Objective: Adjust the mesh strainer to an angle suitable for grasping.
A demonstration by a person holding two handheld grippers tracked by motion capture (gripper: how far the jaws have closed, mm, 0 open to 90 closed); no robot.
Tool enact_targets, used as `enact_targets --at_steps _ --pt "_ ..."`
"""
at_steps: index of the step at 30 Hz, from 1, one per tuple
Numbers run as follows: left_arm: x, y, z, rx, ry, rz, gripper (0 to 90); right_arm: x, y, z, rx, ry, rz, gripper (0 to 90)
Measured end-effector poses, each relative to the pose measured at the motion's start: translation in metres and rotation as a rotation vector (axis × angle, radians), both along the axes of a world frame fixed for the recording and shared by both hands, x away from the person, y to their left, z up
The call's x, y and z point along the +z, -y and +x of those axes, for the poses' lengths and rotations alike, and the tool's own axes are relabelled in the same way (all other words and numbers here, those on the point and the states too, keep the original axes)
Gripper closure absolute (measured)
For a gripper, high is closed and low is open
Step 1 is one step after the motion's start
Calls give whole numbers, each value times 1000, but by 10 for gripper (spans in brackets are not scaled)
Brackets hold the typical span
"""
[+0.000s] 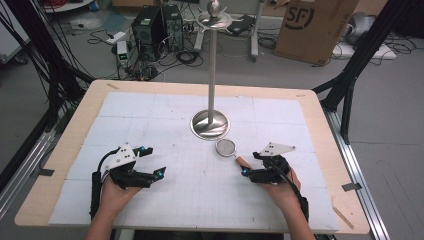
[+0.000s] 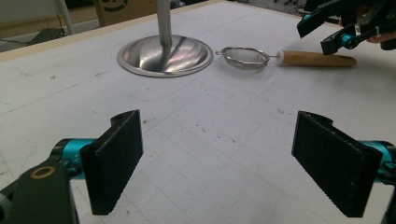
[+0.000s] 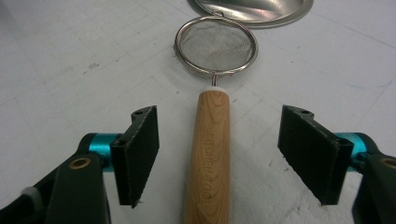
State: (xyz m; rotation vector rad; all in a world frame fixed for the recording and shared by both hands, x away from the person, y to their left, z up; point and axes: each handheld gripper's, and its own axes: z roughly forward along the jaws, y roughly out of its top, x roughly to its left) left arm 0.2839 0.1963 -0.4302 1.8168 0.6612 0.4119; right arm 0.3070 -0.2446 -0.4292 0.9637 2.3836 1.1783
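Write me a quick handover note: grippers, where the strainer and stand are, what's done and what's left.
Right gripper: open, jaws either side of the strainer's wooden handle, not yet closed on it.
Left gripper: open, holding nothing, over bare mat on the left.
Strainer: lying flat on the table, mesh bowl just in front of the base of the metal stand.
Done: right gripper lined up on the handle.
Left: close on the handle and lift; probably hang the strainer on the stand's top hooks.
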Motion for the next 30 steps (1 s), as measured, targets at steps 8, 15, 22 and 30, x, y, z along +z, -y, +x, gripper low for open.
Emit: enact_targets --at_steps 8,15,22,30 --pt "0 0 0 1 0 0 170 0 -3 2 15 -8 -16 385" --pt "0 0 0 1 -1 -1 170 -5 -11 5 29 -34 -80 478" --pt "-1 0 0 3 -5 2 170 -9 -13 6 20 -46 -133 554" --pt "0 1 0 1 -5 3 171 -10 -15 6 22 -64 -158 645"
